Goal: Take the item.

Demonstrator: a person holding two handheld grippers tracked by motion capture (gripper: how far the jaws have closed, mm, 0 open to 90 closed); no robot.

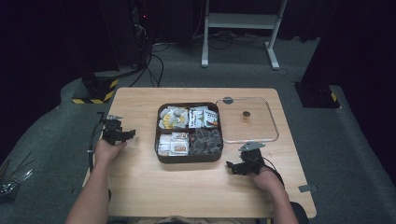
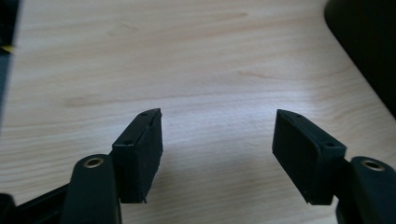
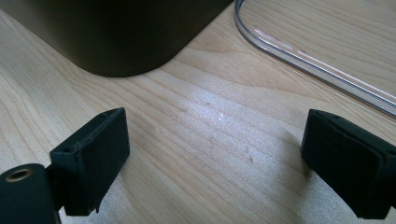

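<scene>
The fingers [image 2: 140, 154] of the left gripper [image 1: 122, 134] stand wide apart, empty; those of the right gripper [image 1: 236, 166] too. The snack box [image 1: 188, 132] (dark brown, four compartments of packets) sits at the desk [image 1: 140, 186] centre, the clear lid [image 1: 247, 120] touching its right side.

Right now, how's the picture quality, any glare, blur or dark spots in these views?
High view: wooden table evenly lit, the room around it nearly black. Left gripper view: jaws sharp, far wood soft. Right gripper view: a pale sheen on the wood between the jaws, a bright glint along the clear lid, the dark box featureless.
</scene>
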